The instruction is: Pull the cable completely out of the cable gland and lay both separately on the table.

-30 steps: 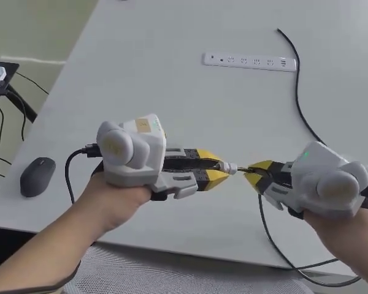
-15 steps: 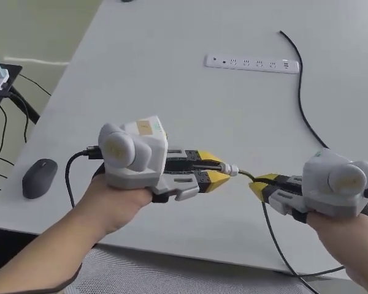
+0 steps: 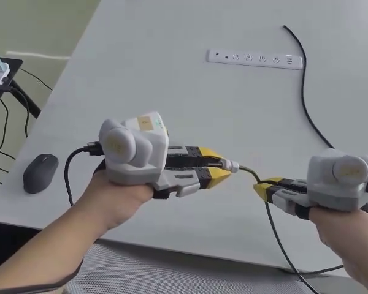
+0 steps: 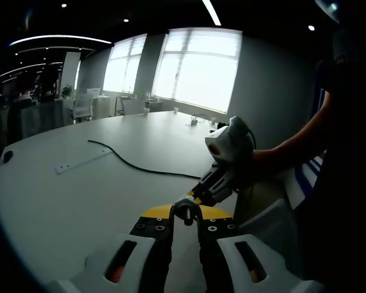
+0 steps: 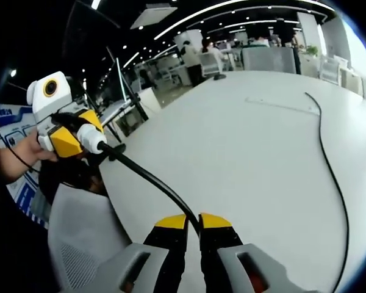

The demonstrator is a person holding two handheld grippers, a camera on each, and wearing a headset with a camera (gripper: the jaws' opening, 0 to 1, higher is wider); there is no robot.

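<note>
My left gripper (image 3: 223, 167) is held above the near part of the white table (image 3: 159, 79), shut on the small whitish cable gland (image 3: 232, 165). In the left gripper view the gland (image 4: 185, 209) sits between the yellow tips of that gripper (image 4: 185, 223). A black cable (image 3: 249, 173) leaves the gland toward my right gripper (image 3: 261, 189), which is shut on it a short way off. In the right gripper view the cable (image 5: 149, 177) stretches from my closed right gripper (image 5: 193, 221) to the gland (image 5: 91, 139) in the left gripper (image 5: 66, 138). The cable's tail hangs below the right gripper.
A white power strip (image 3: 254, 59) lies at the back of the table with its black cord (image 3: 303, 92) curving along the right side. A dark mouse (image 3: 40, 171) rests near the left edge. The table's front edge and a mesh chair (image 3: 172, 272) are just below the grippers.
My right gripper has drawn away to the right and slightly down with the cable. A longer stretch of cable now shows between gland and right gripper. The left gripper stayed put.
</note>
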